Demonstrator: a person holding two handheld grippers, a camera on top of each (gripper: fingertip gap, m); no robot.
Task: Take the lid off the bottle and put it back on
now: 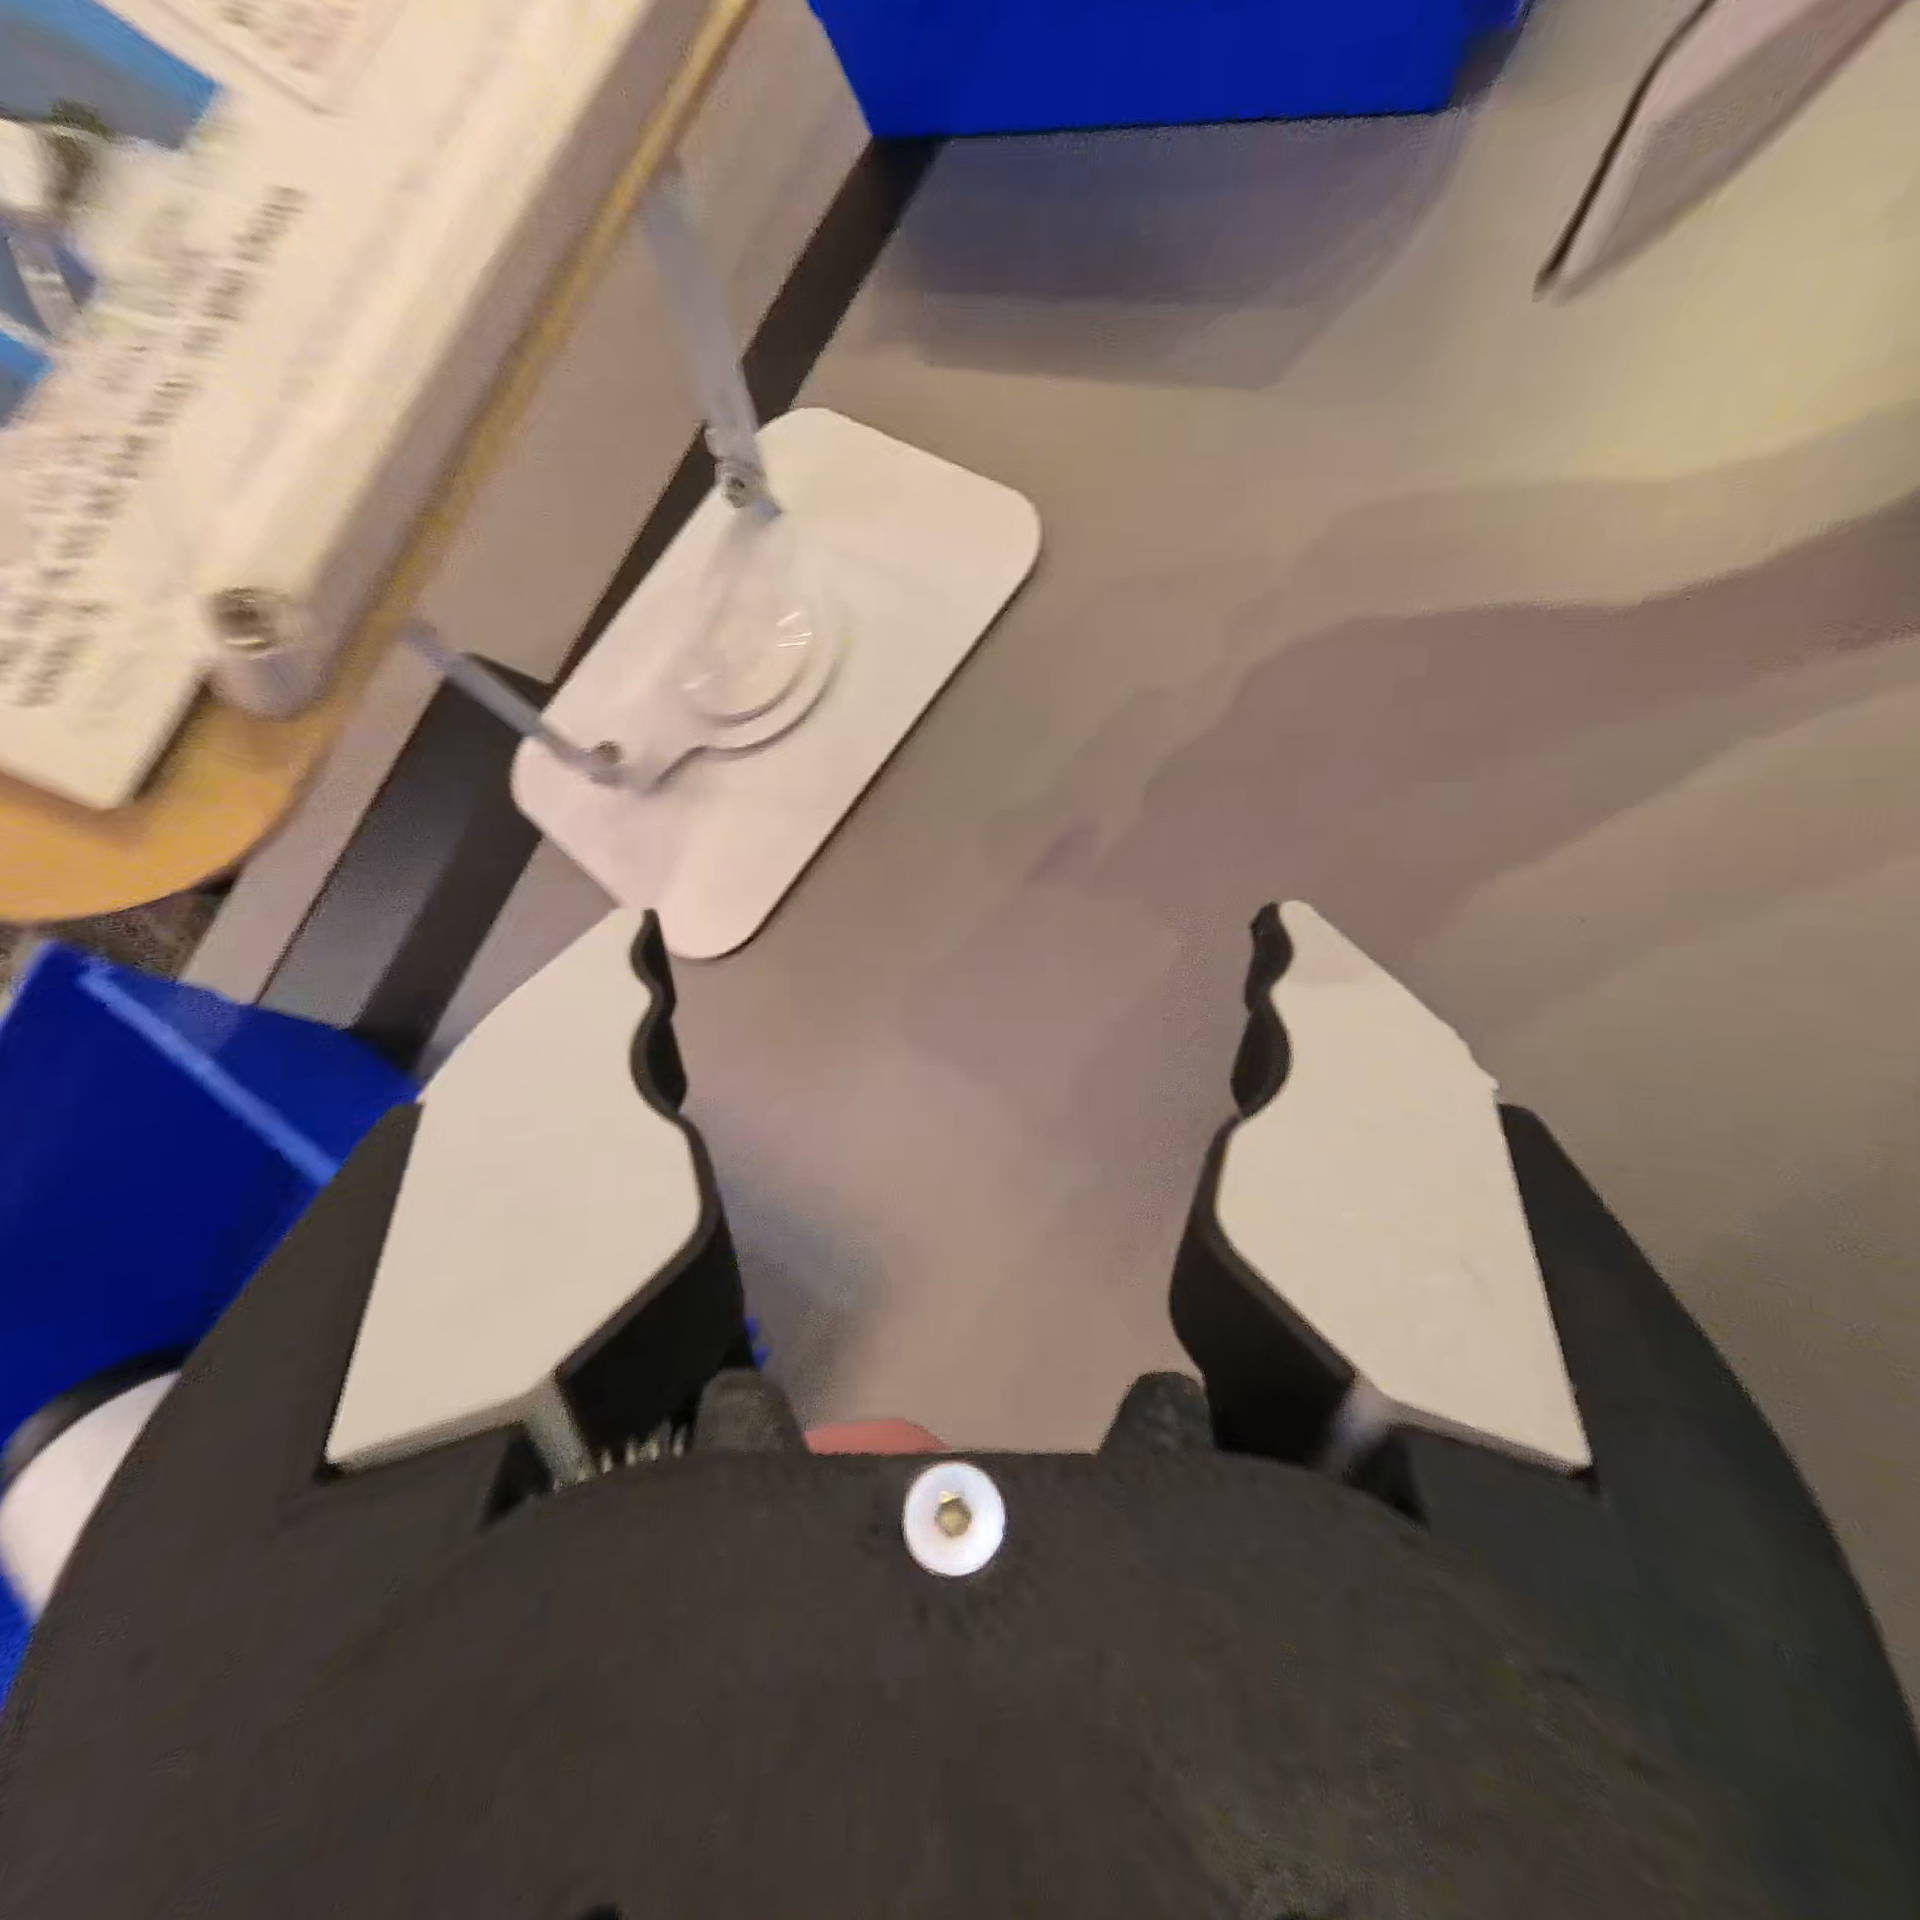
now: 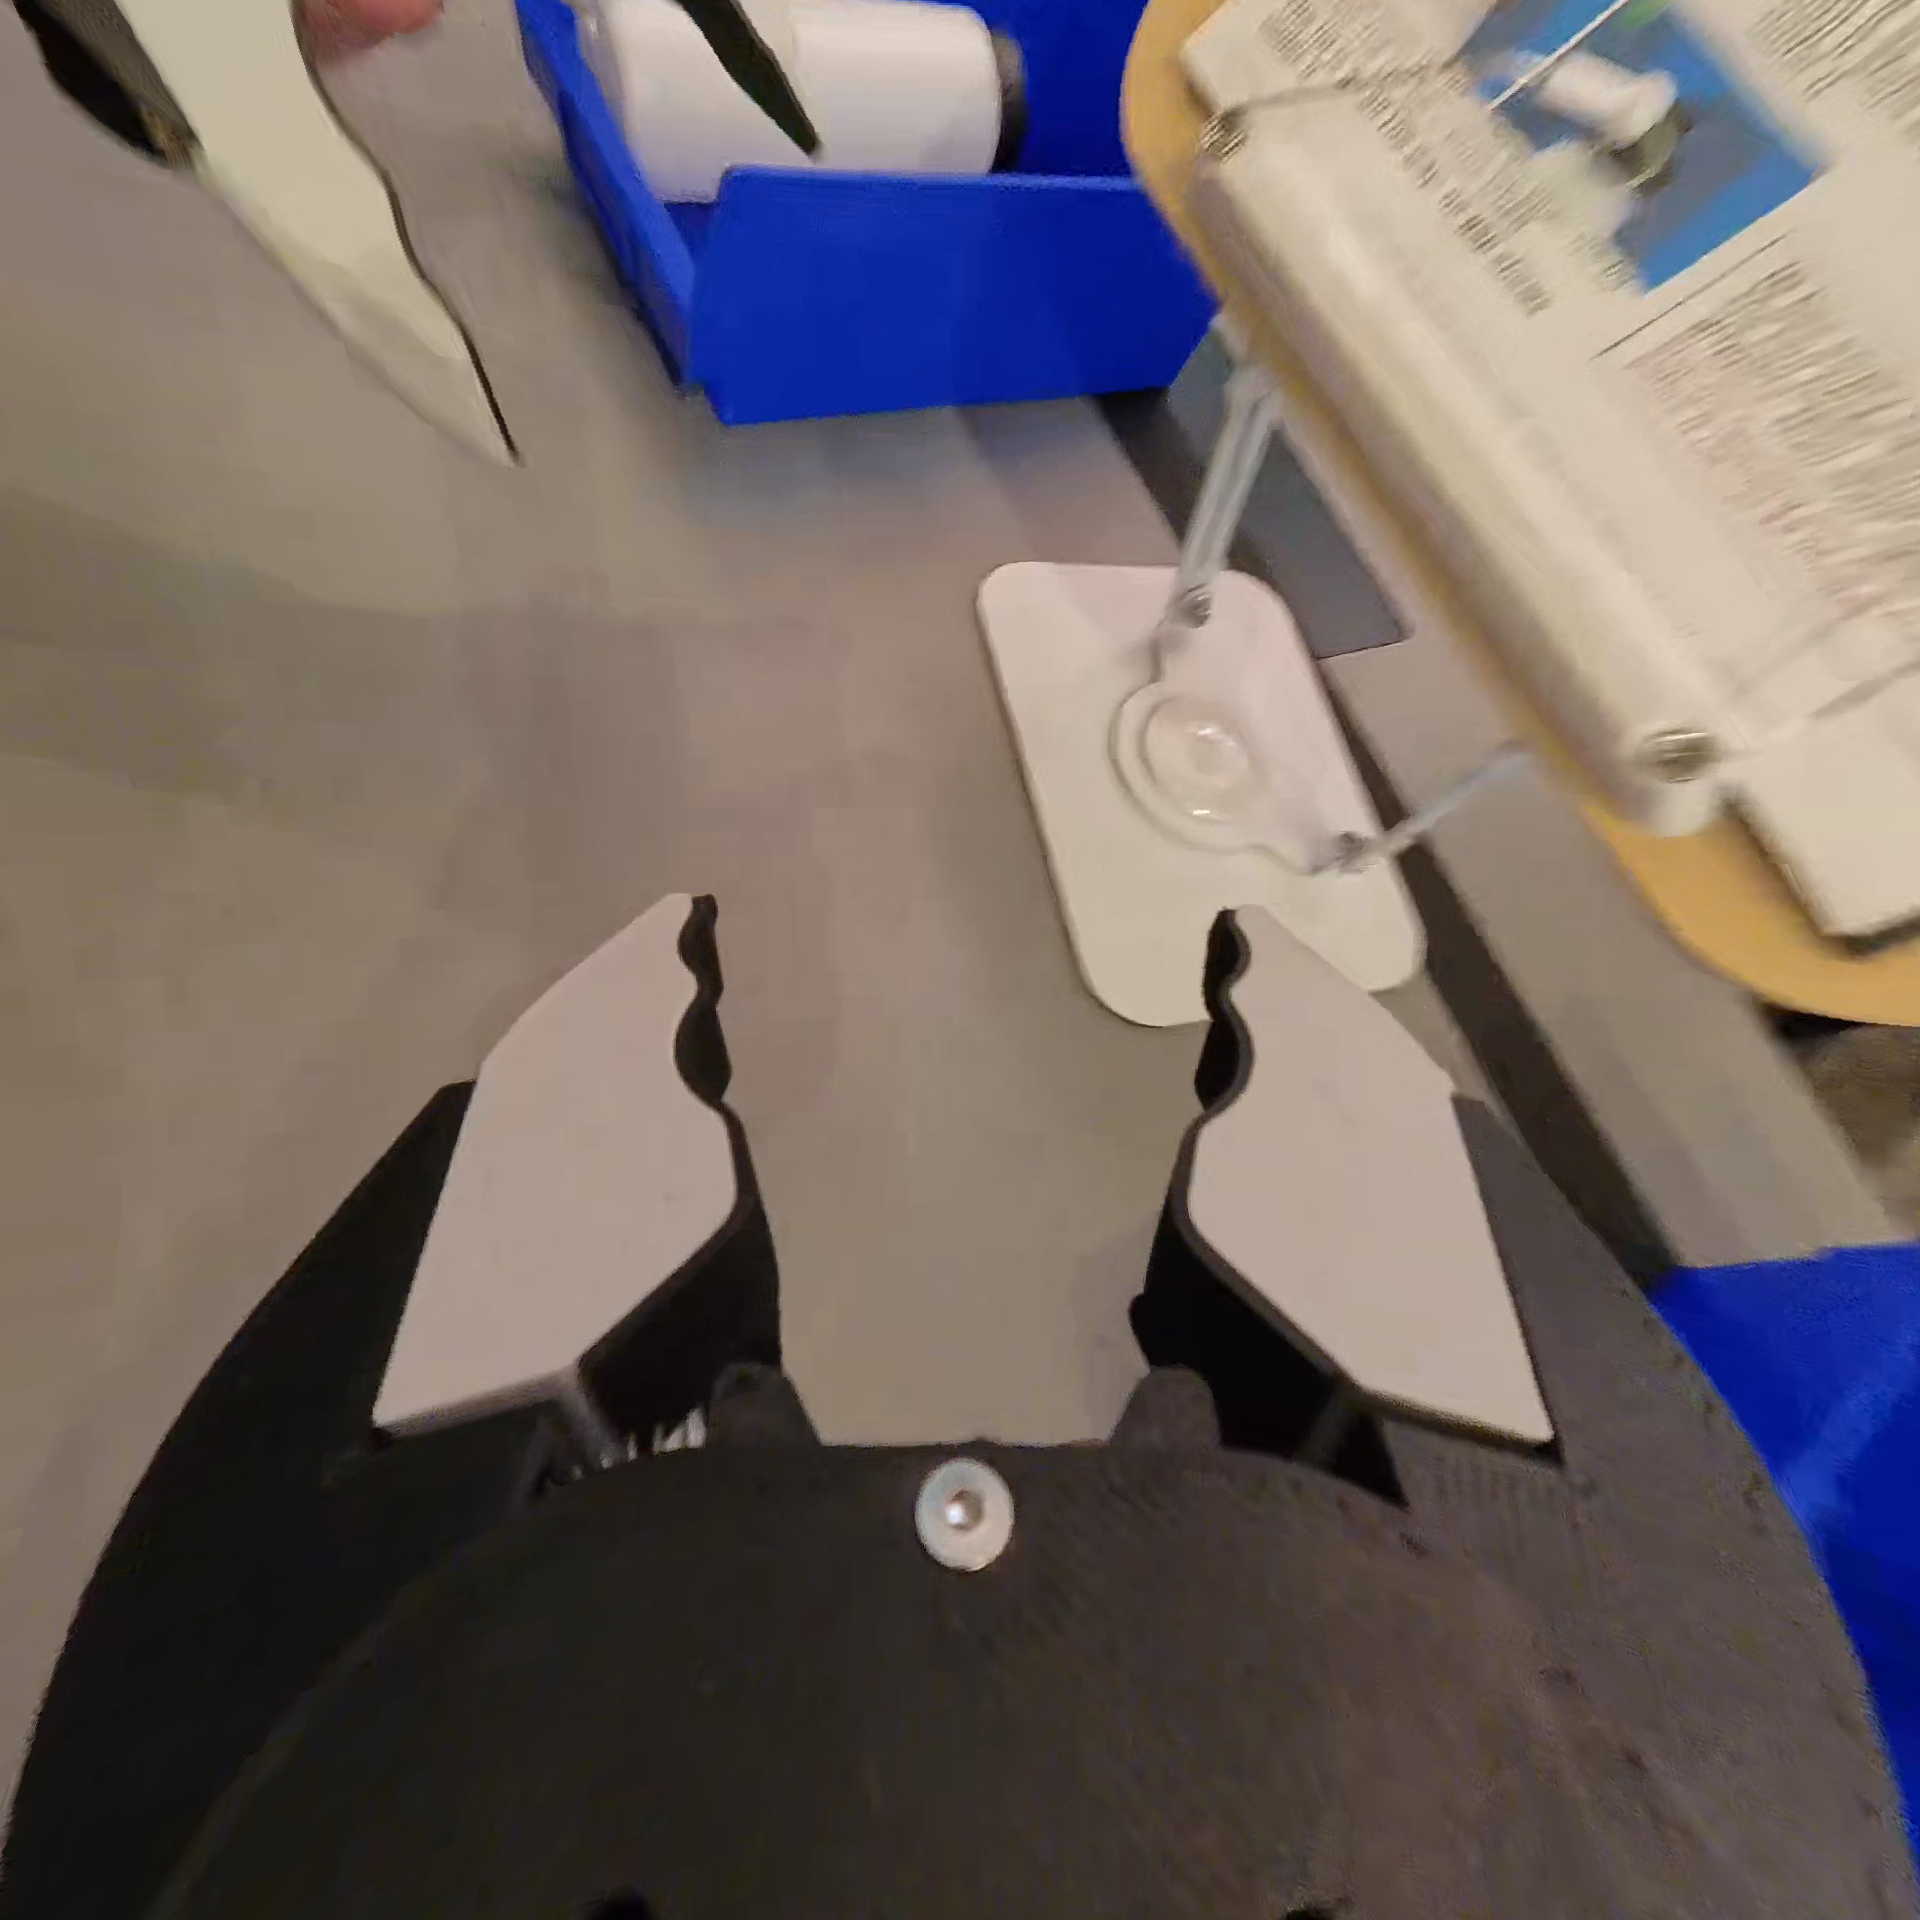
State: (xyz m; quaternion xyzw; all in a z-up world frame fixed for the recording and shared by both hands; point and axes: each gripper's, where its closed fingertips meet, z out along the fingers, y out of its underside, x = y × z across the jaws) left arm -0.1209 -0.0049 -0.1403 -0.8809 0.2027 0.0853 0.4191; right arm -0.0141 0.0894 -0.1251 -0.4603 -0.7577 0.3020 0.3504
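Note:
A white bottle (image 2: pixel 862 94) lies on its side in a blue bin (image 2: pixel 914 281) at the top of the right wrist view, its dark lid (image 2: pixel 1006 78) at the right end. A white rounded shape (image 1: pixel 73 1455) in a blue bin (image 1: pixel 156 1143) at the lower left of the left wrist view may be the same bottle. My left gripper (image 1: pixel 958 920) is open and empty over the grey table (image 1: pixel 1351 727). One of its fingers (image 2: pixel 343 229) shows beside the bin. My right gripper (image 2: pixel 966 912) is open and empty over the table.
A clear sign stand on a white base plate (image 1: pixel 810 675) (image 2: pixel 1174 769) holds a printed card (image 1: pixel 208 364) (image 2: pixel 1610 364) at the table's edge. A second blue bin (image 1: pixel 1143 62) (image 2: pixel 1818 1455) stands nearby. A round wooden surface (image 1: pixel 125 852) lies beyond the edge.

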